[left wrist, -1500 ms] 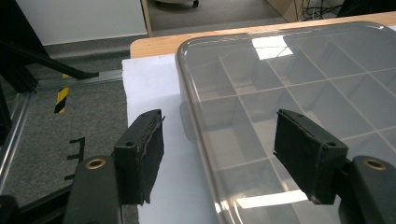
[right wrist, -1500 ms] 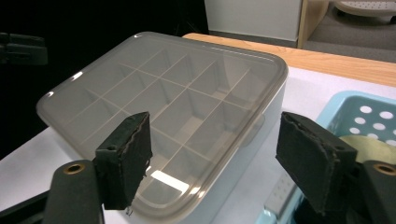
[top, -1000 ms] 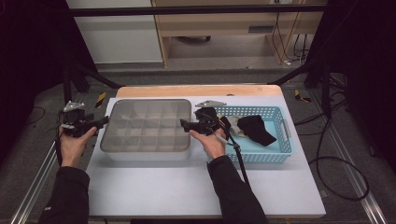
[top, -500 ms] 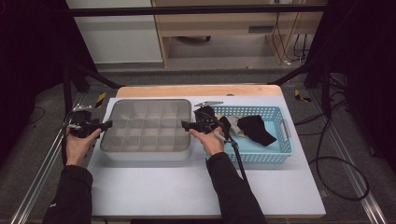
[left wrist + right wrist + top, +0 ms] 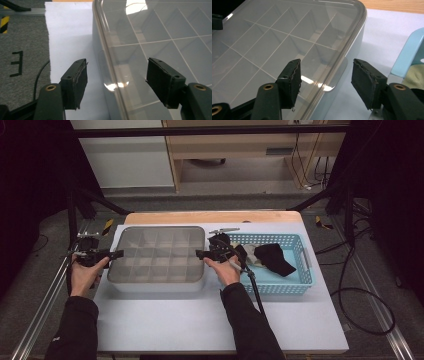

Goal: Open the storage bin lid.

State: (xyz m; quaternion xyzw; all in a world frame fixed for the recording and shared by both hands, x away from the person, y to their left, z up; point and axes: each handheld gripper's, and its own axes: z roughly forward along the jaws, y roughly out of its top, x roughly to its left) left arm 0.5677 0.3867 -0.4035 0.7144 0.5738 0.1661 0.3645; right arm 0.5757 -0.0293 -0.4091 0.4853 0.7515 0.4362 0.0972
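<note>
A white-topped table (image 5: 165, 325) stands on grey carpet before a pale cabinet, and on it a clear lidded organizer box (image 5: 157, 255) with a grid of compartments sits left of centre, a blue basket (image 5: 295, 282) of dark cloth just beside it on the right. At the box's left edge the left gripper (image 5: 116, 254) has its jaws spread astride the lid rim, having just opened wider, pads off the plastic. At the right edge the right gripper (image 5: 201, 254) straddles the rim too, jaws apart but just been closing; I judge the step is taking hold of the lid from both sides, so next both must pinch the rim evenly and lift together.

Lab recording bay, dark curtains (image 5: 30, 195), metal frame rails (image 5: 210, 130), trailing cables (image 5: 350, 295)
</note>
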